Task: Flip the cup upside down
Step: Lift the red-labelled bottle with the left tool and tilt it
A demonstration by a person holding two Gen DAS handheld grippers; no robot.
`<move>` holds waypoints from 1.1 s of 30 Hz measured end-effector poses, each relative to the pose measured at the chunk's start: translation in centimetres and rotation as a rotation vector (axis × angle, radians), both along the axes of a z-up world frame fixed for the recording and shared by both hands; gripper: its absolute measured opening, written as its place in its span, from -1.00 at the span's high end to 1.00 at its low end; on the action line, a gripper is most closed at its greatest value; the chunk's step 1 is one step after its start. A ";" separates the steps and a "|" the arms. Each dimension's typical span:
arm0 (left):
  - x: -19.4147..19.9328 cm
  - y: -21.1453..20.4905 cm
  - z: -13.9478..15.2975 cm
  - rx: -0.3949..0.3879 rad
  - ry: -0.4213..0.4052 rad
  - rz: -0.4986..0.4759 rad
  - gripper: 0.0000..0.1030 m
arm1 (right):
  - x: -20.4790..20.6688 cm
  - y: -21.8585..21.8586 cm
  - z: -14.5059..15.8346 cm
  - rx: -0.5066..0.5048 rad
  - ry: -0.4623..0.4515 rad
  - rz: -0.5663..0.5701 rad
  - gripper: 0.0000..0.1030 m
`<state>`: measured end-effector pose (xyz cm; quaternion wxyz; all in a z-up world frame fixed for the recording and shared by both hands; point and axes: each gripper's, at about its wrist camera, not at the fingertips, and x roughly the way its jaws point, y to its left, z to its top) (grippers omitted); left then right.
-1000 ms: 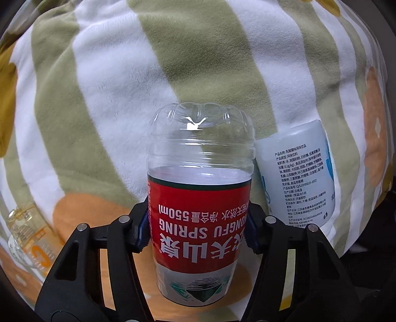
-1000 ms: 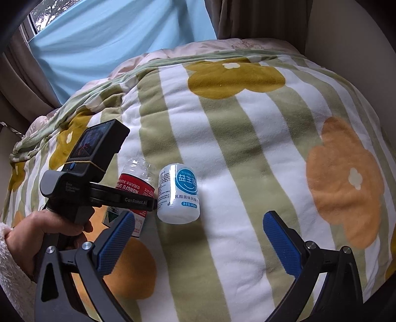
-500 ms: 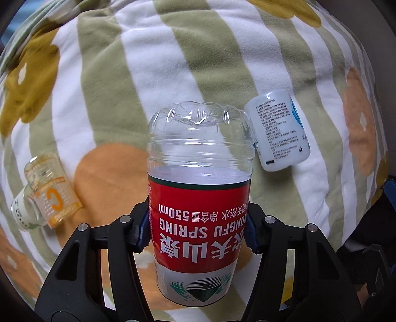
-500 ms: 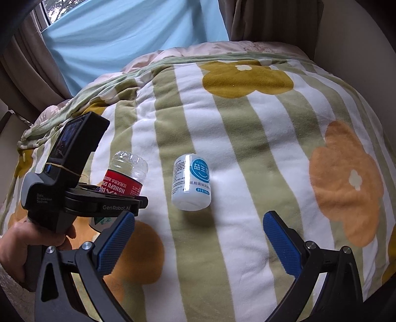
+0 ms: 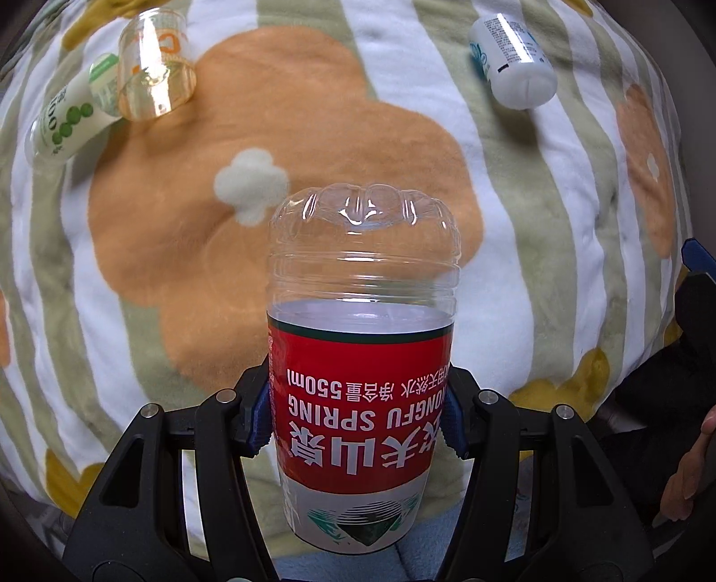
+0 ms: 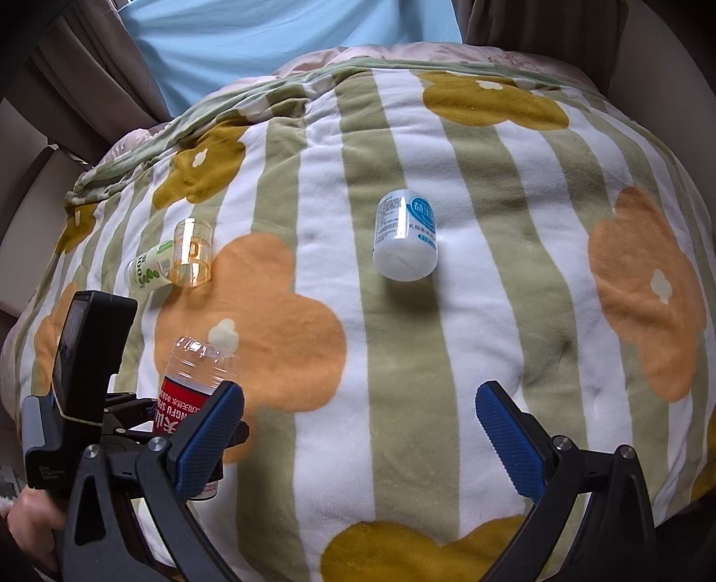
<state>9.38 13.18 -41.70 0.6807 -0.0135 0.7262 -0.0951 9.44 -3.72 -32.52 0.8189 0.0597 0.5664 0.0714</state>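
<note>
We see the left gripper [image 5: 358, 416] nearest the left wrist lens, its blue pads pinching the red label of a cut-off Nongfu Spring bottle cup [image 5: 362, 349] from both sides. The cup is off the bedding and sticks out forward along the fingers, closed clear ribbed base away from the camera, label text reading upside down. Its camera-side end sits low in the frame; we can't tell whether that end is open.

In the right wrist view the right gripper [image 6: 358, 441] is spread wide with nothing between its blue pads [image 6: 510, 441]. The left pad overlaps the cup [image 6: 190, 383] in that view, so the lower label is hidden. A hand [image 6: 31, 521] grips the left tool's handle at the bottom-left edge; another hand [image 5: 684, 470] shows at the right edge of the left view.

Under both tools we see a fleece blanket [image 6: 470, 358] with green and white stripes plus orange and mustard flowers.

Further out, a white bottle with a blue label [image 6: 405, 241] lies on its side on a green stripe, well apart from the cup, with bare blanket between them. Far left, a small clear amber-tinted cup [image 6: 191, 259] lies tipped on its side, touching a small white bottle with green dots [image 6: 150, 267]. Both are also well apart from the held cup.

Behind the bed we see a light blue sheet [image 6: 291, 40] flanked by brown curtains [image 6: 89, 80].
</note>
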 end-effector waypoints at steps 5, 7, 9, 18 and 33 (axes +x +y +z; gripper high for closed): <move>-2.1 0.3 -3.4 -0.013 0.039 0.026 -0.07 | -1.8 0.7 -1.7 0.003 0.042 0.014 -0.99; -2.6 0.4 -4.3 -0.023 0.046 0.039 -0.07 | -2.2 0.9 -2.1 0.001 0.053 0.016 -0.99; -3.0 0.4 -4.5 -0.027 0.034 0.039 -0.08 | -2.5 0.9 -2.3 -0.001 0.057 0.019 -0.99; -3.6 -0.4 -2.6 -0.039 -0.030 0.022 -1.00 | -2.8 0.8 -1.2 0.002 0.034 0.015 -0.99; -5.8 8.2 3.9 -0.020 -0.095 0.140 -1.00 | -2.0 4.0 -2.5 0.118 0.212 0.091 -0.99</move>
